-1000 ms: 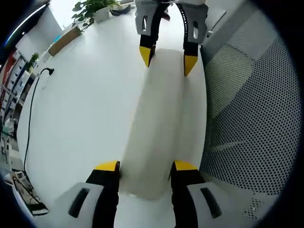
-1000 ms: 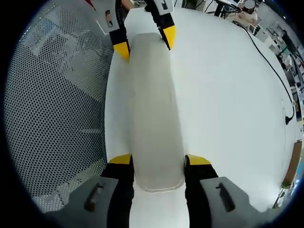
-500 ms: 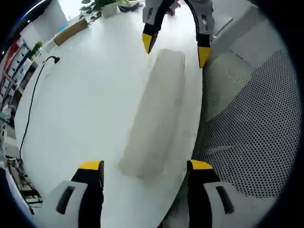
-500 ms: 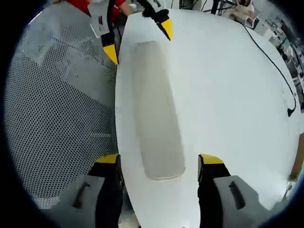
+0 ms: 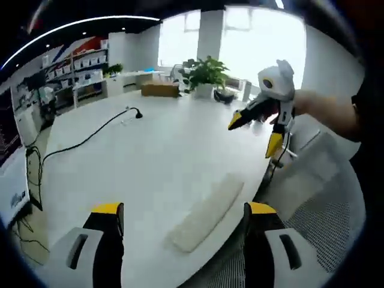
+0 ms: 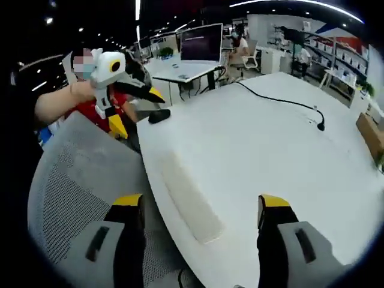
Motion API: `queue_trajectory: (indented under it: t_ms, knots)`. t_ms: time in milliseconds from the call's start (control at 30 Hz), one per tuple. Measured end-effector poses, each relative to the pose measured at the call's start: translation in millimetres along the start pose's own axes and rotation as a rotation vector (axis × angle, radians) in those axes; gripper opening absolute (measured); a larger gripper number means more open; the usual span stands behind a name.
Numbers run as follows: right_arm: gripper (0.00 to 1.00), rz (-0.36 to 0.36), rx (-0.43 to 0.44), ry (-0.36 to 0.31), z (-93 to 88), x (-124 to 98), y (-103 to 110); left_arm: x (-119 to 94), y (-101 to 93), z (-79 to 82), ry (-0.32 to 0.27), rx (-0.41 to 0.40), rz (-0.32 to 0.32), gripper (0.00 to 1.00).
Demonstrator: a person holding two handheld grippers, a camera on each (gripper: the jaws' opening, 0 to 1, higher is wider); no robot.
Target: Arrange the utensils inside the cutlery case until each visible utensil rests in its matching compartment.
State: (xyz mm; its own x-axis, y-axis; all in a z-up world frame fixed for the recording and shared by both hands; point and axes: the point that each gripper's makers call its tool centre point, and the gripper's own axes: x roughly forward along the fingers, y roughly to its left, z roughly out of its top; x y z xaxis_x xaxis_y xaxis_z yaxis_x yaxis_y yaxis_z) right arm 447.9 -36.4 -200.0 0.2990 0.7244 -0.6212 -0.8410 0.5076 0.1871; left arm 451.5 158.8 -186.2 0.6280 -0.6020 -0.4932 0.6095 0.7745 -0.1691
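Note:
A long, pale cutlery case [image 5: 207, 211] lies shut on the white table [image 5: 150, 156], close to its near edge; no utensils show. My left gripper [image 5: 184, 209] hovers open above and short of the case, touching nothing. In the right gripper view the case [image 6: 189, 195] runs along the table edge below my open right gripper [image 6: 200, 201], whose jaws are empty. Each gripper appears in the other's view, raised in a hand and open: the right gripper [image 5: 255, 133] at upper right, the left gripper [image 6: 137, 111] at upper left.
A grey mesh chair [image 6: 78, 174] stands right against the table edge by the case. A small black object [image 6: 159, 116] lies near the table corner. A black cable [image 6: 282, 102] crosses the far side. A potted plant [image 5: 207, 72] and a cardboard box [image 5: 159, 89] sit at the far end.
Both grippers have let go of the case ends, opened wider and lifted up and back. The case stays on the table; both views now look out over the room.

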Motion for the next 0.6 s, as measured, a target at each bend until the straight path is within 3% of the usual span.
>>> queue_trajectory:
  t_ms: [33, 167, 300, 400, 500, 600]
  knots:
    - [0.77, -0.006, 0.019, -0.018, 0.7, -3.7, 1.0, -5.9, 2.7, 7.6, -0.058, -0.064, 0.017, 0.85]
    - [0.77, -0.033, 0.087, -0.109, 7.5, -17.1, 7.0, -26.5, 11.9, 33.6, -0.239, -0.182, 0.082, 0.85]
    - [0.77, -0.048, 0.145, -0.180, 10.7, -28.0, 10.5, -42.2, 21.3, 47.6, -0.326, -0.190, 0.160, 0.85]
    - [0.76, -0.106, 0.173, -0.249, 15.2, -34.1, 6.0, -44.7, 15.0, 49.9, -0.341, -0.205, 0.137, 0.84]
    - [0.74, -0.130, 0.132, -0.233, 4.9, -33.9, 6.9, -41.5, 10.2, 47.7, -0.338, -0.211, 0.130, 0.83]
    - [0.74, -0.127, 0.177, -0.243, 0.8, -31.6, 4.0, -36.6, 5.6, 44.8, -0.320, -0.217, 0.115, 0.82]
